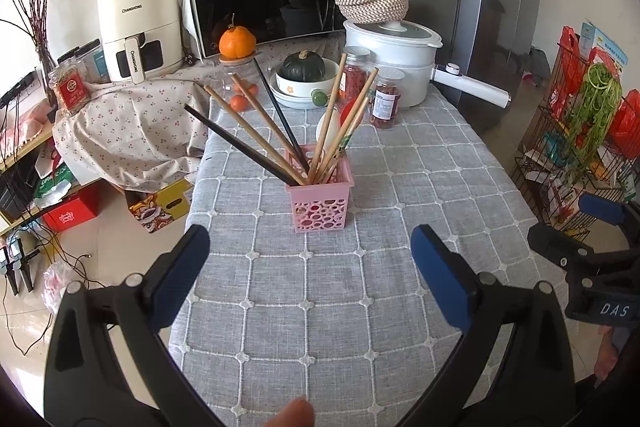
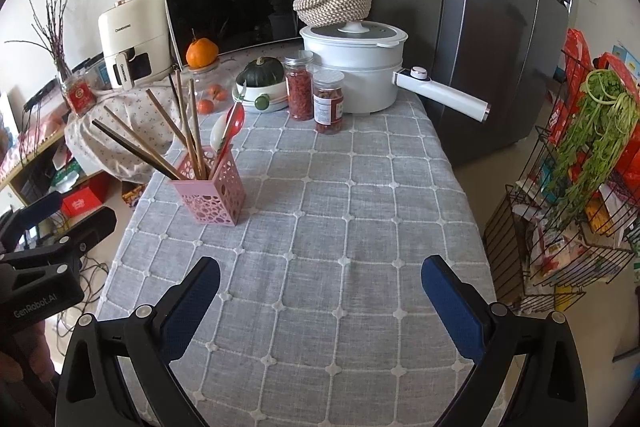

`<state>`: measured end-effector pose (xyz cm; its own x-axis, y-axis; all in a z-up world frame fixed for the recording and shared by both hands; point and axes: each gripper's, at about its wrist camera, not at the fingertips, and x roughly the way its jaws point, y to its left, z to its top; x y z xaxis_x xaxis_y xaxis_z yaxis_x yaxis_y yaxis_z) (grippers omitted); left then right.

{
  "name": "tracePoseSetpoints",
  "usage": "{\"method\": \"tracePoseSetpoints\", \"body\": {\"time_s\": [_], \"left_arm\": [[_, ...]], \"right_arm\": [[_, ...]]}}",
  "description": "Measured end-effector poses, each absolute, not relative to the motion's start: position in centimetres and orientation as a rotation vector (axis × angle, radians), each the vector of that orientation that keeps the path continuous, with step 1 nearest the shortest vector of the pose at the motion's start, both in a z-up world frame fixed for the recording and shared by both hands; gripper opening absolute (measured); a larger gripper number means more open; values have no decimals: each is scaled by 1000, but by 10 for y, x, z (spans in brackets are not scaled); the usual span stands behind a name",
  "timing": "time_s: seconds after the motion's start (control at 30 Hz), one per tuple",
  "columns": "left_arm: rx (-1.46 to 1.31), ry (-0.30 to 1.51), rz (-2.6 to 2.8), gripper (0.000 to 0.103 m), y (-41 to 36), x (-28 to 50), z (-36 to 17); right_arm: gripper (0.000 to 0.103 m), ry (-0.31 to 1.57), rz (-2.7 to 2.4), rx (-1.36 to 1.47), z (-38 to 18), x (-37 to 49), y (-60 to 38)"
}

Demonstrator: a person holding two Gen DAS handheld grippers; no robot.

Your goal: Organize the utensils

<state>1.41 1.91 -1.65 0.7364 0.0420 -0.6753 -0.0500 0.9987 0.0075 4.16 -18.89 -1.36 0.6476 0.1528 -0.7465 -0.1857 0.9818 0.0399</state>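
Nearest in the left wrist view, the left gripper [image 1: 310,247] hangs over the grey checked tablecloth [image 1: 340,307] with its blue-padded jaws spread wide and nothing between them; a fingertip [image 1: 294,413] shows at the bottom edge. The right gripper [image 2: 320,279] is likewise spread wide and empty above bare cloth, and each gripper appears at the edge of the other's view, so the two sit side by side at the near end of the table. Past them, toward the left side of the table, stands the pink perforated holder [image 1: 320,201], upright on the cloth. It contains the utensils: wooden chopsticks [image 1: 250,125] and black chopsticks [image 1: 240,145] fanning out to the left and far side, with a red spoon [image 2: 234,127] and a white spoon [image 2: 219,137] leaning on its far right side. Farther back are two clear jars [image 2: 329,103] with red contents, a white bowl [image 2: 260,99] holding a dark green squash [image 2: 260,71], and a white electric pot [image 2: 356,67] with a long handle pointing right and a woven basket [image 2: 334,3] on its lid. At the far end sit an orange fruit [image 1: 237,41], a microwave [image 1: 272,3] under a floral cloth, and a cream air fryer [image 1: 138,27]. A grey refrigerator [image 2: 500,27] stands far right, and a wire rack [image 2: 568,187] with greens is on the right.
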Motion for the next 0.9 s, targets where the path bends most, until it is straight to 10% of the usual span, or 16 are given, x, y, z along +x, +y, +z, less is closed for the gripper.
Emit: {"method": "tracePoseSetpoints", "body": {"time_s": [0.9], "left_arm": [[2, 755, 47, 100, 20, 14, -21]], "right_arm": [[102, 834, 177, -15, -12, 48, -184]]}}
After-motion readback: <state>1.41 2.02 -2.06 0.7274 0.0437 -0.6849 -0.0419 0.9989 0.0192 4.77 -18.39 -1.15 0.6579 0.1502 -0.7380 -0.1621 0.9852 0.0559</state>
